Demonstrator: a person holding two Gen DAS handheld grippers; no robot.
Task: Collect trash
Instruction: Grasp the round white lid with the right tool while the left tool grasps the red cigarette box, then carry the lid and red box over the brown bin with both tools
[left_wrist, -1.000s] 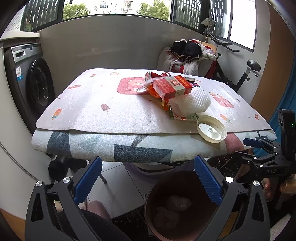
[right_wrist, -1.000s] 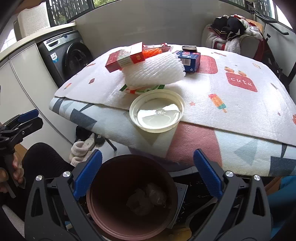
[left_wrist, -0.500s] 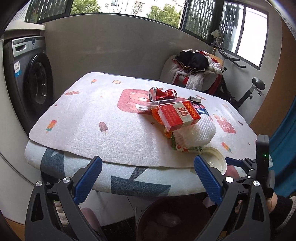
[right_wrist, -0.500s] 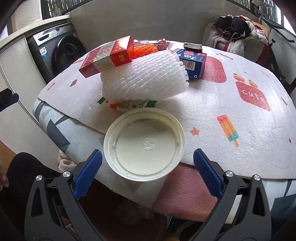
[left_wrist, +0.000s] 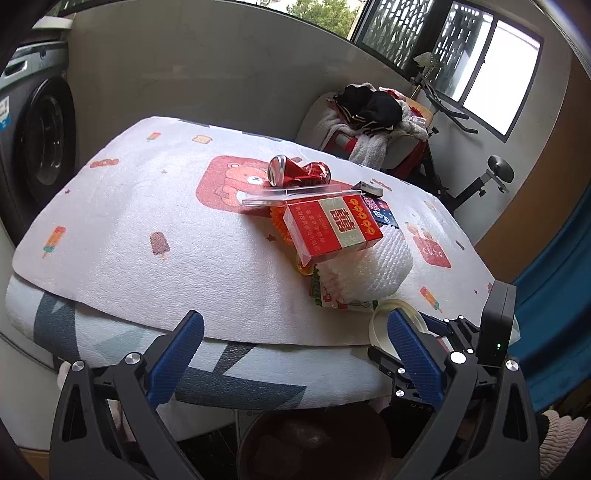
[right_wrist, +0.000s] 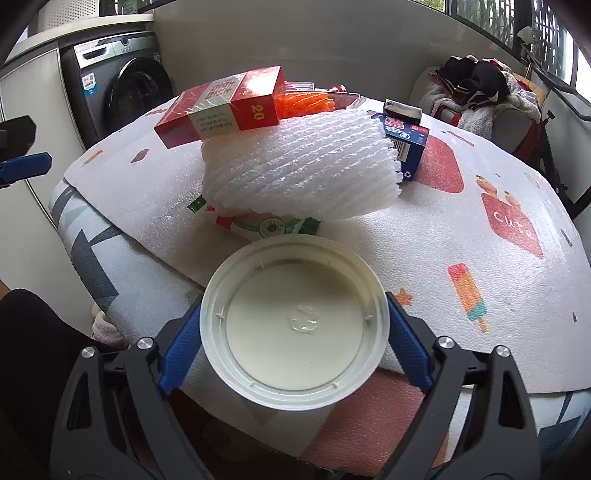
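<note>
Right gripper (right_wrist: 294, 334) jaws are being closed around the white lid (right_wrist: 294, 320) at the table's near edge (right_wrist: 147, 295), so it could be tipped and dropped if only the thin rim is pinched.

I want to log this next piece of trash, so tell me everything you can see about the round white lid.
The white lid is round, plastic-looking, lying inside-up, with a raised rim, small inner tabs and a clear blob near its middle. It sits at the near edge of the table's foam mat, between the closing right gripper pads, in front of the white foam net.
</note>
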